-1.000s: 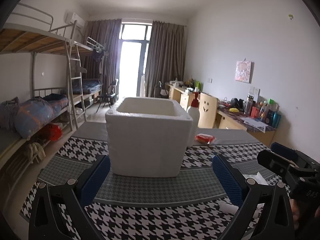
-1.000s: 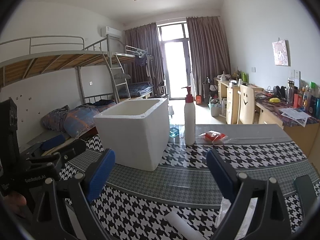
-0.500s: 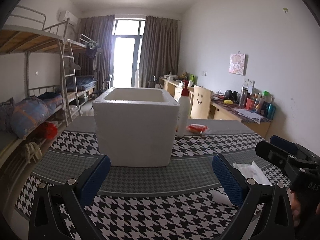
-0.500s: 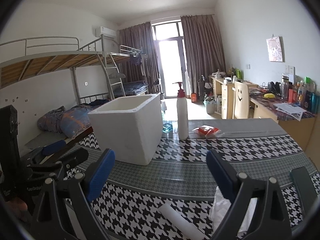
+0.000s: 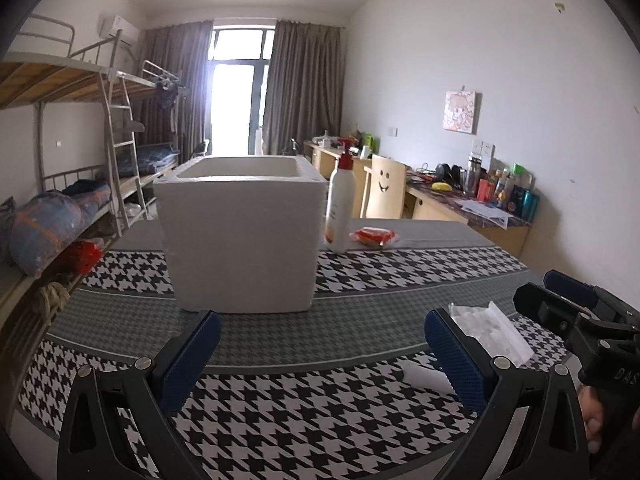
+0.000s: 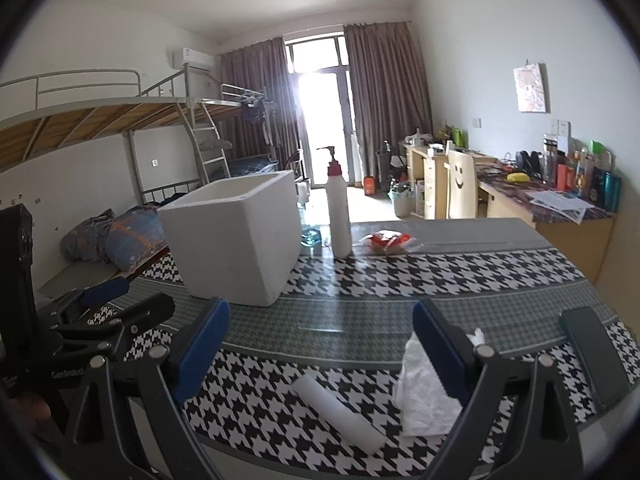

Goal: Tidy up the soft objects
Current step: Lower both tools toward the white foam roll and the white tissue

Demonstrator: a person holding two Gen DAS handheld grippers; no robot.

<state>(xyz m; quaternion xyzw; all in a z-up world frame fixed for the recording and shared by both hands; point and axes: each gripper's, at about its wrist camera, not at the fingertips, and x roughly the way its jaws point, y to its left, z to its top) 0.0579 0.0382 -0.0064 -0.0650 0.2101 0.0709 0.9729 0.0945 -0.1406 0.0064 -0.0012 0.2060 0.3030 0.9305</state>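
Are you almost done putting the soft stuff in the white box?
Not really; it looks barely started. Done: nothing I can see, though the box's inside is hidden. In hand: nothing; both the left gripper and right gripper are open and empty. Left: the crumpled bag, the white roll and the red packet lie on the table.

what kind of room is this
Most likely a shared dormitory room: metal bunk beds with a ladder along one wall, cluttered study desks along the other, and a balcony door behind curtains.

"GenRobot" stands on the left gripper body
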